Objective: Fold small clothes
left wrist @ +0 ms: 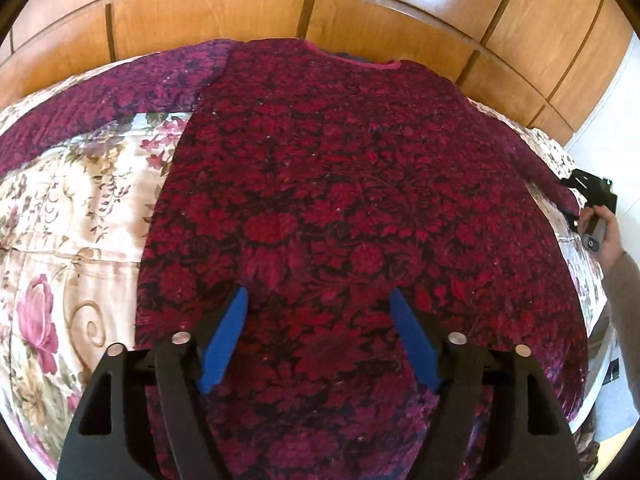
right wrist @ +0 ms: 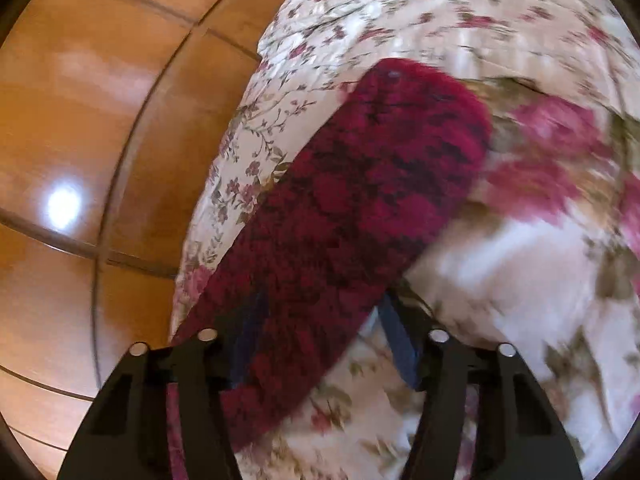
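Observation:
A dark red sweater with a black floral pattern (left wrist: 340, 200) lies flat on the bed, neckline at the far side. Its left sleeve (left wrist: 100, 100) stretches out to the left. My left gripper (left wrist: 318, 300) hovers open over the lower body of the sweater, with nothing between its blue pads (left wrist: 226, 336). At the far right edge, my right gripper (left wrist: 576, 212) is at the end of the right sleeve. In the blurred right wrist view the right gripper (right wrist: 320, 312) stands astride that sleeve (right wrist: 360, 184), jaws apart, the cloth filling the gap and covering part of one pad.
A floral cream bedspread (left wrist: 60, 220) (right wrist: 500, 280) lies under the sweater. Glossy wooden panels (left wrist: 280, 8) (right wrist: 80, 120) stand close behind the bed. A person's hand and sleeve (left wrist: 612, 256) hold the right gripper beyond the bed's right edge.

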Available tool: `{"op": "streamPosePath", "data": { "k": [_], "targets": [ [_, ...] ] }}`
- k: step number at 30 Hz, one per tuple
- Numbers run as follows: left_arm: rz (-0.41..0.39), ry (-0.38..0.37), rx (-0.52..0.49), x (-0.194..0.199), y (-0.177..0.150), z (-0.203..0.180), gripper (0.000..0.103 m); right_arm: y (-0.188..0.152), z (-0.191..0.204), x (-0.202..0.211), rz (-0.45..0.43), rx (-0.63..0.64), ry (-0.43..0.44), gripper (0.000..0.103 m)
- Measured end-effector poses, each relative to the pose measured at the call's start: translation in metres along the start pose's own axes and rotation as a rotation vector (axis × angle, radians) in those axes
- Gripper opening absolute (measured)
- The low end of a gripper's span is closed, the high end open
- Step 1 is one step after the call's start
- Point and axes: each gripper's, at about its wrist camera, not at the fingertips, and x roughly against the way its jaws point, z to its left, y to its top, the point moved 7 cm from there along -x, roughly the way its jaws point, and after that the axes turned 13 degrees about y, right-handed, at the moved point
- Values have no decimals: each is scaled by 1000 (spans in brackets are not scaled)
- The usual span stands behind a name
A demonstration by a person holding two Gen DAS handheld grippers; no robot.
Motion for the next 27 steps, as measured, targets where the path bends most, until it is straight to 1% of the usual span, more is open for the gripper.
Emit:
{"op": "streamPosePath", "data": {
  "k": [1,2,3,5,6,8,9,11,14,18,20,22,24,26,27],
  "targets": [
    [1,7,-6,-1,0,-1,76,4,2,-2,7,50,-45,18],
    [1,12,-13,-1,-1,-2,76,-2,2,6,1,84,-65,16],
    [0,14,-19,0,-2,-3,76,1,7,16,-29,154,-104,13],
    [2,5,-18,-1,-3,-2,76,0,4,38,-83,229,-161,12],
    [4,-1,-14,-2,-3,-2,76,-2,-3,45,-95,239,-194,11],
    [8,-14,-3,-4,-3,-1,77,-3,-17,37,-70,243,-231,11],
    [9,-19,-2,-4,-3,-1,78,-5,-20,33,-61,244,-236,11],
    [8,-22,-7,-4,-2,-3,79,-10,-15,39,-68,258,-248,11],
    [3,-47,9,0,2,0,79,-8,7,39,-74,298,-250,11],
    [4,-81,64,0,8,9,79,-19,63,42,-77,448,-217,11],
    [3,-84,84,0,11,13,79,-37,100,36,-61,553,-183,11],
    [4,-93,100,0,15,17,79,-59,133,29,-37,643,-145,11],
    [4,-108,115,1,18,20,83,-91,170,16,2,735,-89,11],
    [-4,-120,135,4,23,25,90,-119,196,4,39,799,-47,11],
    [-9,-122,144,5,26,27,91,-143,215,-7,76,841,-13,11]
  ]
}}
